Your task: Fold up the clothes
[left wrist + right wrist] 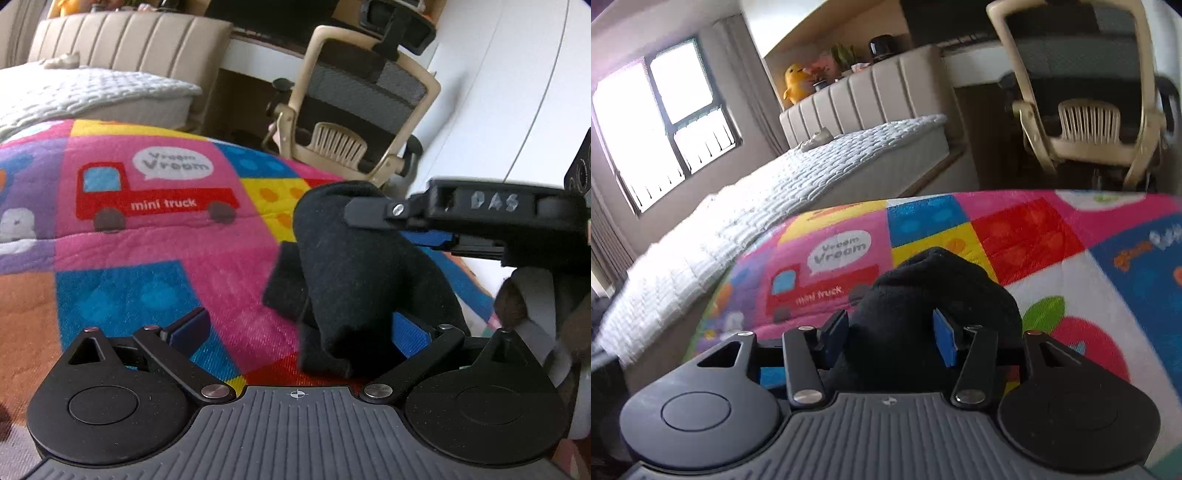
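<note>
Right gripper (890, 334) clamps the black garment (934, 291) above a bright patchwork blanket (1034, 236); left gripper (299, 332) gapes wide beside it; beyond, white quilted bed (812, 177), beige office chair (1086, 118), window (665, 122)

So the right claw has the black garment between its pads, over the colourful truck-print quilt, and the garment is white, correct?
Not quite: the garment is black, not white, as the right wrist view shows. The rest holds: it sits between the blue pads of the right claw, above the colourful truck-print quilt.
</note>
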A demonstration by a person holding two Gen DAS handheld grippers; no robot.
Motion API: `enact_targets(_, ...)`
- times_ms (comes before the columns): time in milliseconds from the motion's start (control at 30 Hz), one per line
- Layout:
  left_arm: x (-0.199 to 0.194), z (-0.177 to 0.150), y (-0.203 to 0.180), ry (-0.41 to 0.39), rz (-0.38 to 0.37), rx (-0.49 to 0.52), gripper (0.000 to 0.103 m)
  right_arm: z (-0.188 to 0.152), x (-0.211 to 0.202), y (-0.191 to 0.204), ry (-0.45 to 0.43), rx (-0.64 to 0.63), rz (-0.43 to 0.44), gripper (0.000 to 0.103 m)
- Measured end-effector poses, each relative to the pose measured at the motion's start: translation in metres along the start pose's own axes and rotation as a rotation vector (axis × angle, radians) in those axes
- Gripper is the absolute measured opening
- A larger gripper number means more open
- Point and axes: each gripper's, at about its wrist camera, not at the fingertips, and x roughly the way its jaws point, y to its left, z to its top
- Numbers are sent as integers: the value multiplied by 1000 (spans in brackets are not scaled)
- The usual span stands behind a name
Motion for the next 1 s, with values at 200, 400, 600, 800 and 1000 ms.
enact_targets(200,5,-1,0,13,-2,9,103,-7,-36,21,-117,-130,-102,50)
enact_targets(400,5,-3,-4,19,12,31,103,-1,-9,13,-90,-111,-96,50)
enact_targets(600,7,-4,-8,27,33,50,103,-5,-7,-8,-71,14,-61,50)
enact_targets(800,5,-4,-2,16,13,17,103,-23,-48,-4,-112,-47,-64,54)
enact_targets(1000,-9,1,9,2,-71,-58,102,-43,-33,1,-69,-57,-46,65)
